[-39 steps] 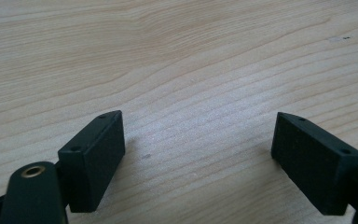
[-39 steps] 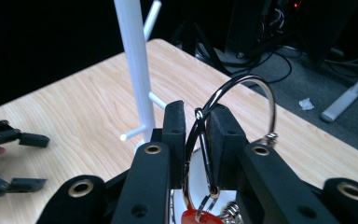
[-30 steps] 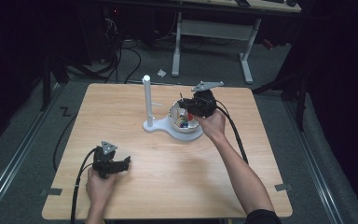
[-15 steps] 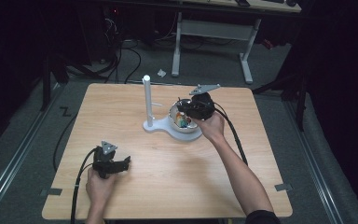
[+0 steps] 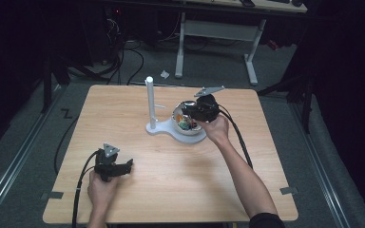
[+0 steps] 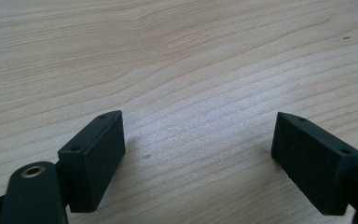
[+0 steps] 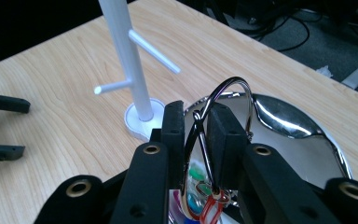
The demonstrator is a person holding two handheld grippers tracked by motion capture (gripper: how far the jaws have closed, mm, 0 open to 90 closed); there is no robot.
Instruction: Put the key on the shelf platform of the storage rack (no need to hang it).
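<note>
Wire ring [image 7: 228,100] clamped in your right tongs [image 7: 196,140], over the shiny bowl [image 7: 289,126] beside the white peg stand [image 5: 150,102] near the counter's [image 5: 171,180] far edge, your left tongs [image 6: 198,154] gaping apart, resting by the near left corner

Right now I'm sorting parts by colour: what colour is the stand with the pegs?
White; the stand shows best in the right gripper view.

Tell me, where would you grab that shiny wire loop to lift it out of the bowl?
Probably where the right gripper already pinches it: on the thin wire just below the arch of the wire loop, coming from above. The loop stands upright over the bowl, so its wire offers a narrow span for the jaws, and its lower end sits among small colourful pieces.
</note>
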